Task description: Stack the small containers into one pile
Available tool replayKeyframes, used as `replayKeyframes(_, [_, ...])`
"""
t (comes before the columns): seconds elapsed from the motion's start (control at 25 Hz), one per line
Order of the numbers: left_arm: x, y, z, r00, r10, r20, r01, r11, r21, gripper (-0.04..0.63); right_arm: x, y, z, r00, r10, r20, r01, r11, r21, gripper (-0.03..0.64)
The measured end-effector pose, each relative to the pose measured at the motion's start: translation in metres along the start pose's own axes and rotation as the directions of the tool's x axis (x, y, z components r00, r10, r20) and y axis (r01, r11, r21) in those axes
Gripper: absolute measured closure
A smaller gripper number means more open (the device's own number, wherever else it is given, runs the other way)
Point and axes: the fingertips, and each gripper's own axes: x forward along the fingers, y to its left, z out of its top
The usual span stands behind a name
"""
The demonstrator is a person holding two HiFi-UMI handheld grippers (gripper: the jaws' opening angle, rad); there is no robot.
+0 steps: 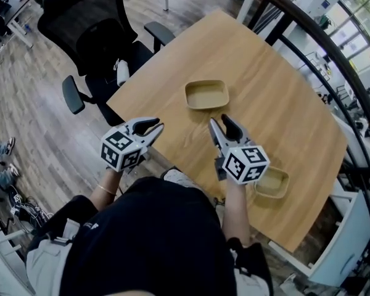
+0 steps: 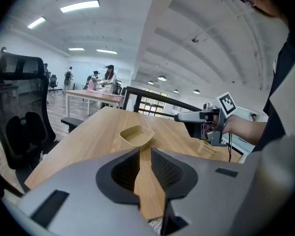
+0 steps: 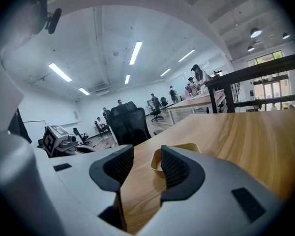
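Two tan shallow containers lie apart on the wooden table point(image 1: 283, 103). One container point(image 1: 206, 95) sits mid-table, ahead of both grippers; it also shows as the container point(image 2: 136, 134) and the container point(image 3: 156, 162). The second container point(image 1: 274, 184) lies near the table's front right edge, partly hidden by the right gripper's marker cube, and shows small as the second container point(image 2: 208, 147). My left gripper point(image 1: 152, 128) point(image 2: 145, 154) hovers at the table's left edge, its jaws a narrow gap apart with nothing between them. My right gripper point(image 1: 222, 123) point(image 3: 146, 163) stands open and empty, short of the middle container.
A black office chair point(image 1: 98, 36) stands at the table's left side. A dark railing point(image 1: 308, 29) runs along the far right. Other desks, chairs and people are in the room's background. The person's legs press against the table's near edge.
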Motion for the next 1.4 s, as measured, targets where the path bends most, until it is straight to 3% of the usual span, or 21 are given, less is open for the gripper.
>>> replayKeyframes(0.76, [0.077, 0.018, 0.033, 0.988, -0.101, -0.117, 0.108, 0.992, 0.058, 0.491, 0.010, -0.071, 0.008, 0.994, -0.107, 0.011, 0.106, 0.990, 0.097, 0.453])
replayKeyframes(1.4, [0.112, 0.031, 0.037, 0.971, -0.114, -0.208, 0.132, 0.988, 0.074, 0.456, 0.021, -0.113, -0.003, 0.988, -0.149, -0.049, 0.154, 0.977, 0.146, 0.453])
